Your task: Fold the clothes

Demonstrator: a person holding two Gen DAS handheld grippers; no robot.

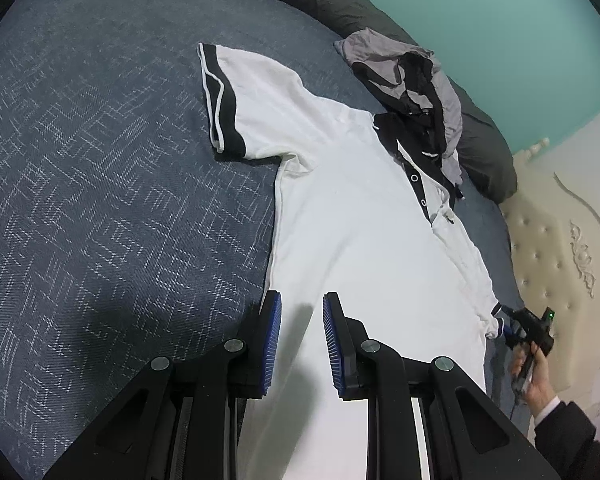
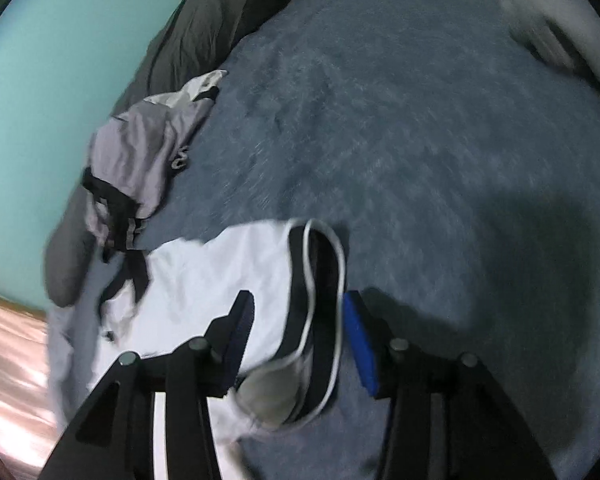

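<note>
Left hand-held gripper parted over white polo shirt, right hand-held gripper wide astride sleeve (blurred)

No readable text (none on garments).

A bed fills most of both views, covered in a blue-grey spread with a pale crosshatch weave; a dark grey duvet lies bunched along its far edge against a plain turquoise wall; a cream tufted headboard with carved scrollwork stands at one end; soft shadows fall across the spread.
</note>
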